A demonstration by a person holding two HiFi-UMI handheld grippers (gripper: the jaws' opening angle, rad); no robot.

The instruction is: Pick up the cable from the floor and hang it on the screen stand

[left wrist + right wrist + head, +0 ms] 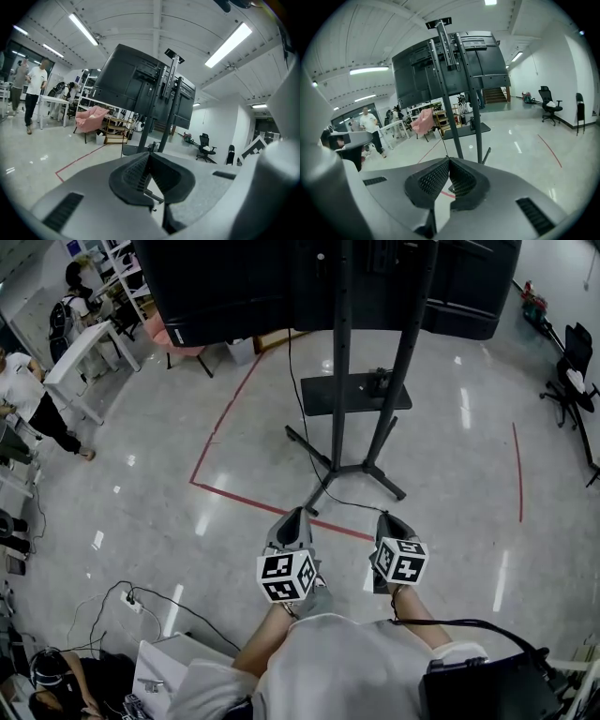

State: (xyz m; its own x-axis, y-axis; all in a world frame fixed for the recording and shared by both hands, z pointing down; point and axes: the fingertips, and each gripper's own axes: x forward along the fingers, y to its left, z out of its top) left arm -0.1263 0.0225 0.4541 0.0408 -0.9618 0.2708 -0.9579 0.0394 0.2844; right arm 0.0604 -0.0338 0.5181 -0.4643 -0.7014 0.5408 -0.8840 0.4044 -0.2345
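The screen stand (342, 381) rises ahead of me, a big black screen (234, 282) on two poles with a shelf and splayed feet. A thin black cable (352, 506) drops from the screen and trails over the floor past the stand's foot, ending close to my grippers. My left gripper (296, 515) and right gripper (387, 519) hover side by side just short of the stand's base, both shut and holding nothing. In the left gripper view the left gripper (149, 154) points at the stand (161, 117). In the right gripper view the right gripper (449, 160) faces the poles (459, 108) and the hanging cable (442, 138).
Red tape lines (225, 488) mark the shiny floor. People (33, 395) and white tables (89, 348) stand at the left, with a pink chair (183, 343) behind. Office chairs (572, 371) are at the right. A power strip with cords (136, 604) and a white box (164, 667) lie at lower left.
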